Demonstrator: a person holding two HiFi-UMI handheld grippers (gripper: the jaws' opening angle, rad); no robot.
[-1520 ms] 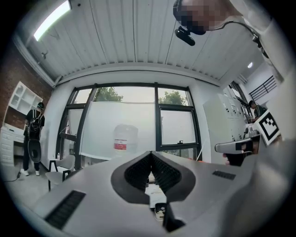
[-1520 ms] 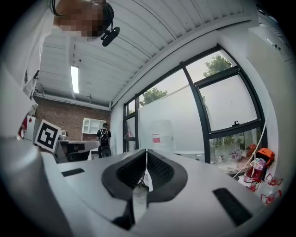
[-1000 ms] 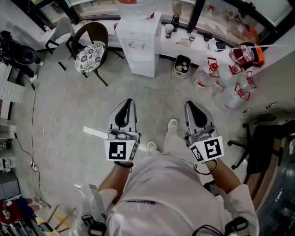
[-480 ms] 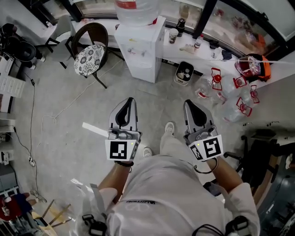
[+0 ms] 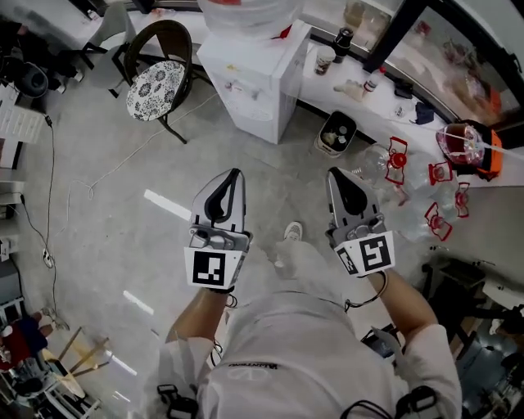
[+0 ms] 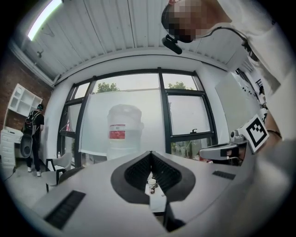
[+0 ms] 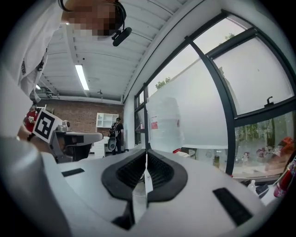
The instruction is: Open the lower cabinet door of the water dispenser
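The white water dispenser (image 5: 258, 74) stands ahead by the window ledge, with a large clear bottle (image 5: 246, 12) on top. I see its front (image 5: 246, 110) steeply from above, so the lower cabinet door is hard to make out. My left gripper (image 5: 232, 176) and right gripper (image 5: 337, 173) are held side by side over the floor, well short of the dispenser, both pointing at it. Both are shut with nothing in them. In the left gripper view, the bottle (image 6: 124, 132) rises beyond the left gripper (image 6: 150, 155). The right gripper view has the bottle (image 7: 164, 125) past the right gripper (image 7: 147, 152).
A chair with a patterned cushion (image 5: 155, 78) stands left of the dispenser. A small waste bin (image 5: 337, 135) and several empty bottles with red handles (image 5: 393, 164) lie to its right. A cable (image 5: 49, 204) runs across the floor at left. A person (image 6: 33, 134) stands far off.
Both grippers have moved forward with the person toward the dispenser, which now looks nearer and larger. Their jaws have stayed shut.
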